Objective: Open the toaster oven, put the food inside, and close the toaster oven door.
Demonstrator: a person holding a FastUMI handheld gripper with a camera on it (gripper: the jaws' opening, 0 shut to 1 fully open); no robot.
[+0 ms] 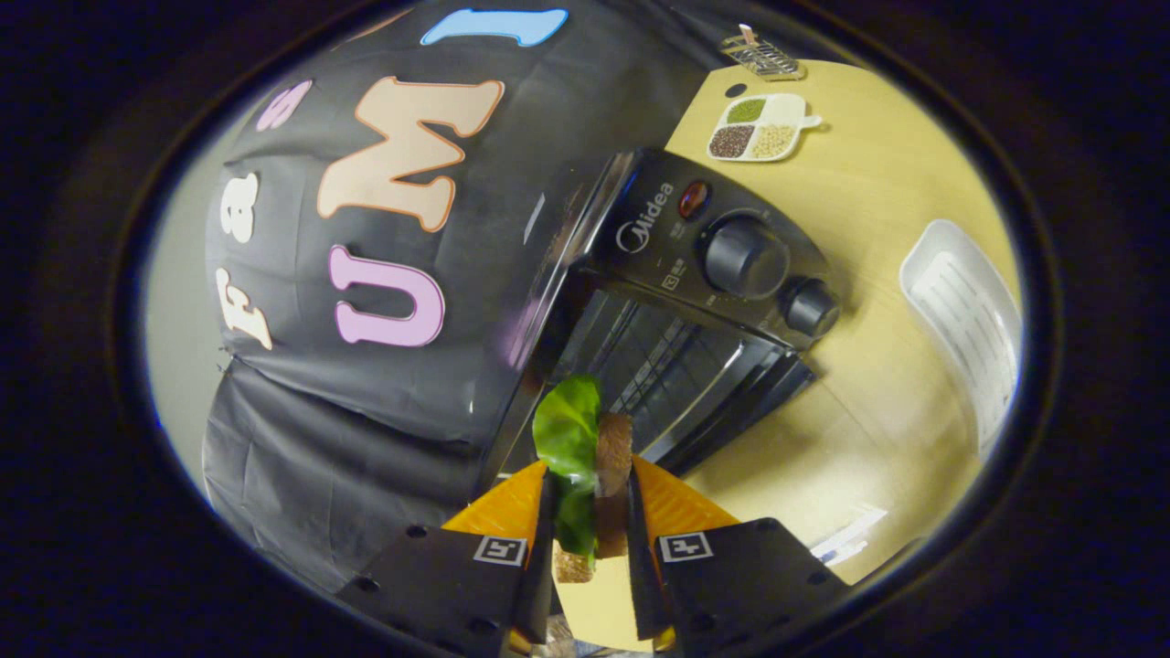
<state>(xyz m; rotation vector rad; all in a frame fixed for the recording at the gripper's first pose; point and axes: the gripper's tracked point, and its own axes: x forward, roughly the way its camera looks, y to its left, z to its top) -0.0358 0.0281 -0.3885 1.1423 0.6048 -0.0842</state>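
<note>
Gripper (592,498) clamping sandwich (585,457) before open toaster oven (695,302); seed dish (759,128), white tray (964,320) lying beyond oven.

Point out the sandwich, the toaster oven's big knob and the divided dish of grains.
sandwich (585,457): gripper view, green lettuce leaf, clamped between the fingers.
big knob (745,258): gripper view, its round face.
divided dish (797,108): gripper view, white rim by the handle.

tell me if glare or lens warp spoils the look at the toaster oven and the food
In the gripper view, fisheye warp bends the toaster oven and table; mild glare streaks its top, yet the sandwich clamped in the gripper stays sharp.
</note>
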